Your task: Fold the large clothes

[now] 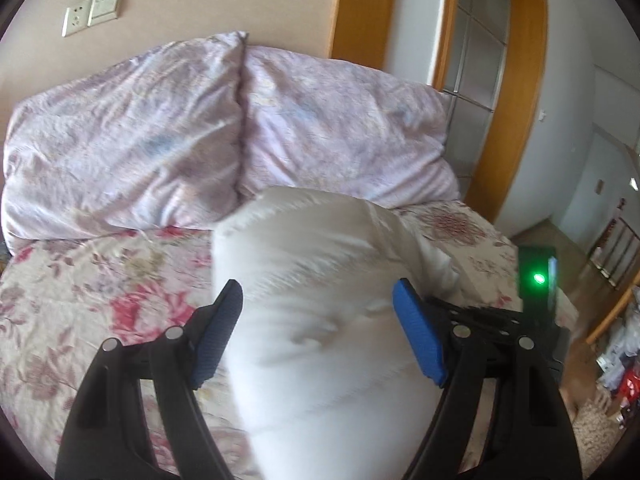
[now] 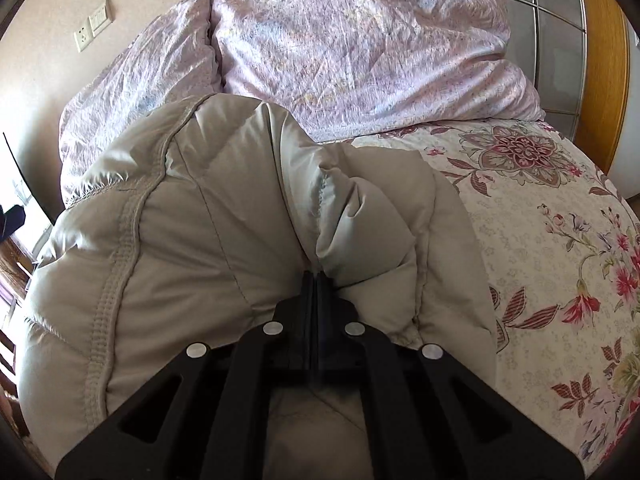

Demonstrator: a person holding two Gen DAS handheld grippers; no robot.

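A pale grey-beige puffy down jacket lies bunched on the flowered bed sheet. My right gripper is shut on a pinched fold of the jacket near its middle. In the left wrist view the jacket looks whitish and blurred. My left gripper is open, its blue pads wide apart on either side of the jacket's bulk. The right gripper's body with a green light shows at the right.
A crumpled lilac duvet is heaped at the bed's head against a beige wall with a socket and switch. An orange wooden door frame and hallway lie to the right. The sheet extends to the left.
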